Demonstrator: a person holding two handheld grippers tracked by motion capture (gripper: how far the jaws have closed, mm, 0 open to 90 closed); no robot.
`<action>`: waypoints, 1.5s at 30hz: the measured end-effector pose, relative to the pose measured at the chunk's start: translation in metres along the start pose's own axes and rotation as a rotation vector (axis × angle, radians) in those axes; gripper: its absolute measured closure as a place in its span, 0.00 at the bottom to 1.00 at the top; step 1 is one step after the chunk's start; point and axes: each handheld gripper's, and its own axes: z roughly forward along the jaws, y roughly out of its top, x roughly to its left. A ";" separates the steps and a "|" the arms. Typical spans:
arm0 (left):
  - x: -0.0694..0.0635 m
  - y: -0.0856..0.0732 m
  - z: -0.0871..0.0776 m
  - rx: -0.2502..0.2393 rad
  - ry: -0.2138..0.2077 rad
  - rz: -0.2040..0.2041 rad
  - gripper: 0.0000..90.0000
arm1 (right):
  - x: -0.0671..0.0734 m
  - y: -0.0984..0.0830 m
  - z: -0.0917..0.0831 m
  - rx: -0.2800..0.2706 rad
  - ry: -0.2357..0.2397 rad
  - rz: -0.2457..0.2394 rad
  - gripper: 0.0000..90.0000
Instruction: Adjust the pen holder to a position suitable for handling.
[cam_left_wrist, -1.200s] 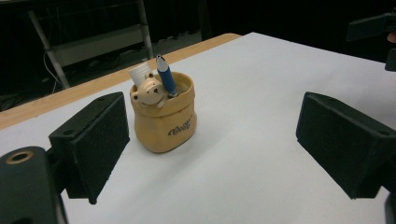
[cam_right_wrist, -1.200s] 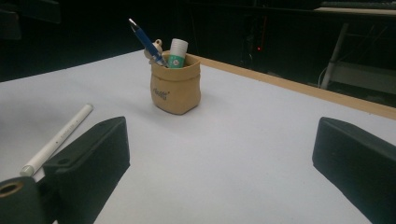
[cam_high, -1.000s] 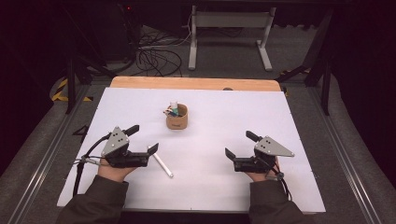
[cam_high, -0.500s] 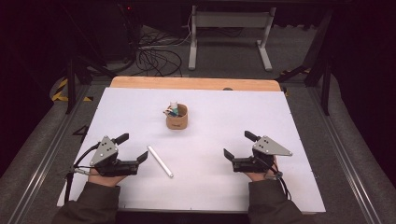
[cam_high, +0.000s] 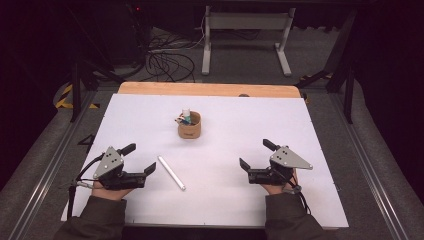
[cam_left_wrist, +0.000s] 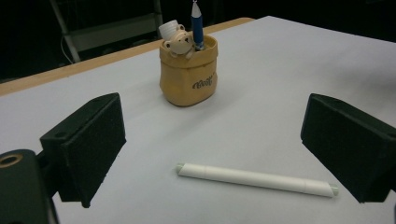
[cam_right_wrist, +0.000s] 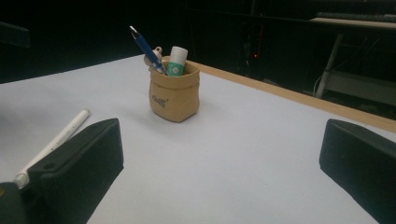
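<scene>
A white stick-shaped pen (cam_high: 171, 173) lies flat on the white table sheet (cam_high: 250, 125), just right of my left gripper (cam_high: 139, 158). That gripper is open and holds nothing. Seen from the left gripper view, the pen (cam_left_wrist: 256, 178) lies crosswise between and just ahead of the wide-apart jaws of the left gripper (cam_left_wrist: 217, 149). A tan pouch-shaped holder (cam_high: 189, 125) stands farther back, holding a blue pen (cam_left_wrist: 198, 25) and a white-capped tube (cam_right_wrist: 176, 61). My right gripper (cam_high: 255, 154) rests open and empty at the right.
A wooden board edge (cam_high: 210, 89) runs along the table's far side. Beyond it are cables (cam_high: 165, 60) and a metal stand (cam_high: 245, 30) on the floor. Metal rails (cam_high: 45, 165) flank the table.
My left gripper has drawn back to the left and toward the person, off the near end of the white pen. The pen stays on the table. The right gripper has hardly moved.
</scene>
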 end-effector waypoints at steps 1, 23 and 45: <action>0.000 0.000 0.000 0.001 -0.001 0.002 0.08 | 0.000 0.001 -0.001 -0.001 -0.003 0.000 0.01; 0.004 -0.002 -0.003 0.003 -0.003 0.003 0.10 | 0.045 0.011 0.027 0.074 0.075 -0.039 0.42; 0.014 -0.004 -0.011 -0.009 0.018 -0.019 0.14 | 0.100 0.012 0.065 0.135 0.124 -0.014 0.59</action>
